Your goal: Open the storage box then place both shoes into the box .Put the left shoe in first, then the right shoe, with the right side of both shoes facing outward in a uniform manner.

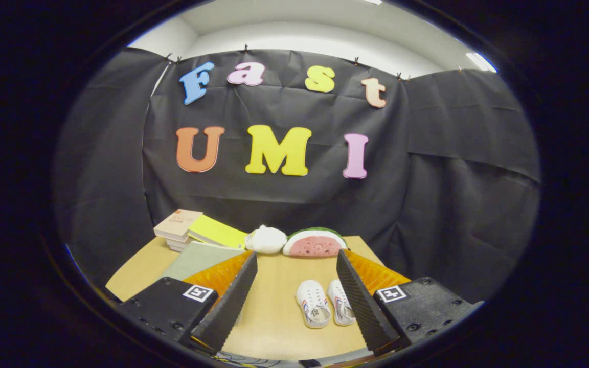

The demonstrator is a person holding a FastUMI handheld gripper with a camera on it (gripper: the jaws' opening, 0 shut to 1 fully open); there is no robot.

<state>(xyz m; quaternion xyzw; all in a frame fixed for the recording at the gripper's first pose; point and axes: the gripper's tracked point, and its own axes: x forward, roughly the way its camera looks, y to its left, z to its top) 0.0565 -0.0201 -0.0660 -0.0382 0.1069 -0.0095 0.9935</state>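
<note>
On my wooden table [279, 312], far end: stack of books [177, 227] with yellow-green folder [218, 232] and grey-green folder [197, 258] left of fingers, watermelon-slice cushion [315, 243] and white plush [266, 239] beyond them. Nothing blocks my path to pair of white shoes [325, 302], side by side, between fingers, nearer right one. My gripper [297, 299] hovers above table, tilted down, fingers spread wide, gripping nothing.

Two white shoes [325, 302] are seen on the table [274, 306]; books [187, 230] at ten o'clock, a watermelon toy [314, 243] at twelve.
</note>
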